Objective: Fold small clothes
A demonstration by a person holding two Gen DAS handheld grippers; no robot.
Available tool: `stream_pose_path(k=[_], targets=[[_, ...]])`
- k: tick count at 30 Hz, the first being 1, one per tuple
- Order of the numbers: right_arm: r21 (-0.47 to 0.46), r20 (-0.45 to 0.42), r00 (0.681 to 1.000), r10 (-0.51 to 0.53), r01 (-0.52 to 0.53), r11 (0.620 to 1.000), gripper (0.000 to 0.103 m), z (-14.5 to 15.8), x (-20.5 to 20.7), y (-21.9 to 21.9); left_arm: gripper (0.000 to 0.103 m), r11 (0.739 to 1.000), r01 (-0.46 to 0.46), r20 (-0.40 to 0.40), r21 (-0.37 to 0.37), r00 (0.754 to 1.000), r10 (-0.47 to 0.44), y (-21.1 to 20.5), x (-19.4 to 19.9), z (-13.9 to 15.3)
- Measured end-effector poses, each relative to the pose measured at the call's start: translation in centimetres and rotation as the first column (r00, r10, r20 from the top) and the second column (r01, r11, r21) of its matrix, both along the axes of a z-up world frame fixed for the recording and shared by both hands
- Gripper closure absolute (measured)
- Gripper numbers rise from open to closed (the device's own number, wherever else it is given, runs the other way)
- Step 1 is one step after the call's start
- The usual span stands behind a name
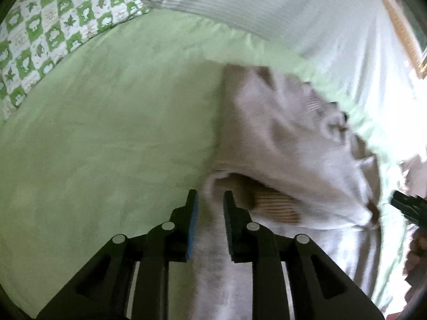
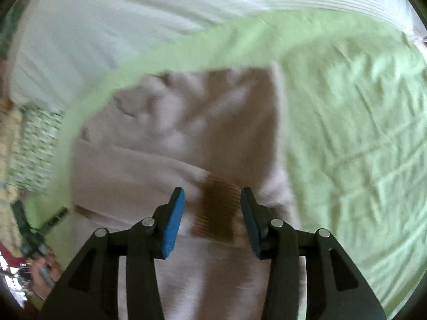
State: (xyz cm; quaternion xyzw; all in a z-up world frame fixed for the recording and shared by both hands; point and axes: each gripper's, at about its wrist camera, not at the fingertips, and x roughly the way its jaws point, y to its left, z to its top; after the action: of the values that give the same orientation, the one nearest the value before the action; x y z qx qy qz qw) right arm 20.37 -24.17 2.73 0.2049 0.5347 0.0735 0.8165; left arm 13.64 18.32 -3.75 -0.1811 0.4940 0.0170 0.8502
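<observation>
Nearest the left wrist camera, the left gripper [image 1: 209, 200] has its jaws a little apart, and a fold of the pale garment [image 1: 280, 146] runs up between them; blur hides whether the pads press on it. In the right wrist view the right gripper [image 2: 212, 200] stands clearly open above the garment [image 2: 186, 122], its blue pads [image 2: 173, 224] touching nothing, with the garment's brown ribbed patch [image 2: 217, 208] showing in the gap. The garment lies bunched and partly folded on the green sheet [image 1: 106, 133]. On its left-gripper side the sheet is bare and smooth out to a green-and-white patterned pillow [image 1: 53, 26]; on its right-gripper side the sheet [image 2: 360, 160] is bare too, only creased. Beyond the garment's far edge a narrow strip of sheet ends at a white ribbed cover [image 1: 267, 2]. No containers are in view.
</observation>
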Motion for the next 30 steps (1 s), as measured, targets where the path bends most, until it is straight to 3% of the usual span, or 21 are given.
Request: stream_pose_path(k=[3, 6, 9, 11, 14, 16, 18, 20, 21, 24, 29, 30], targets=[[0.068, 0.028, 0.996, 0.089, -0.091, 0.994, 0.058, 0.5, 1.9, 3.4, 0.06, 0.992, -0.024, -0.032, -0.125, 0.999, 0.021, -0.8, 0.8, 0.0], [0.115, 0.089, 0.973, 0.213, -0.222, 0.968, 0.058, 0.8, 4.7, 10.8, 0.058, 0.969, -0.075, -0.092, -0.235, 0.994, 0.054, -1.4, 2.0, -1.2], [0.145, 0.133, 0.931, 0.34, -0.358, 0.922, 0.058, 0.8, 7.9, 18.2, 0.057, 0.929, -0.15, -0.155, -0.338, 0.983, 0.102, -1.6, 3.0, -3.0], [0.168, 0.136, 0.907, 0.398, -0.417, 0.893, 0.058, 0.5, 10.7, 22.3, 0.057, 0.918, -0.197, -0.177, -0.343, 0.974, 0.143, -1.6, 3.6, -3.9], [0.126, 0.105, 0.878, 0.466, -0.477, 0.87, 0.058, -0.6, 14.2, 27.4, 0.06, 0.911, -0.226, -0.187, -0.344, 0.968, 0.17, -1.3, 3.8, -4.8], [0.075, 0.065, 0.867, 0.494, -0.498, 0.864, 0.058, -2.1, 15.9, 30.1, 0.067, 0.919, -0.229, -0.176, -0.322, 0.968, 0.18, -1.3, 3.6, -4.8], [-0.045, 0.027, 0.847, 0.531, -0.529, 0.847, 0.063, -3.6, 17.2, 32.4, 0.069, 0.931, -0.214, -0.162, -0.296, 0.972, 0.172, -1.7, 3.4, -4.8], [-0.17, 0.03, 0.841, 0.54, -0.528, 0.832, 0.075, -4.6, 18.1, 34.1, 0.07, 0.946, -0.194, -0.143, -0.258, 0.976, 0.161, -2.3, 3.1, -4.7], [-0.18, 0.048, 0.842, 0.537, -0.522, 0.834, 0.079, -4.8, 18.6, 34.6, 0.07, 0.951, -0.187, -0.138, -0.247, 0.978, 0.156, -2.5, 3.0, -4.6], [-0.202, 0.079, 0.861, 0.503, -0.48, 0.854, 0.079, -4.6, 19.2, 34.7, 0.07, 0.954, -0.168, -0.131, -0.248, 0.982, 0.139, -2.6, 2.6, -4.2], [-0.007, 0.143, 0.884, 0.446, -0.449, 0.893, 0.076, -1.8, 16.2, 30.7, 0.069, 0.97, -0.117, -0.105, -0.213, 0.99, 0.096, -2.4, 0.6, -2.4], [0.025, 0.148, 0.886, 0.439, -0.447, 0.894, 0.076, -1.3, 15.0, 29.4, 0.064, 0.972, -0.11, -0.105, -0.206, 0.99, 0.09, -2.3, 0.2, -2.3]])
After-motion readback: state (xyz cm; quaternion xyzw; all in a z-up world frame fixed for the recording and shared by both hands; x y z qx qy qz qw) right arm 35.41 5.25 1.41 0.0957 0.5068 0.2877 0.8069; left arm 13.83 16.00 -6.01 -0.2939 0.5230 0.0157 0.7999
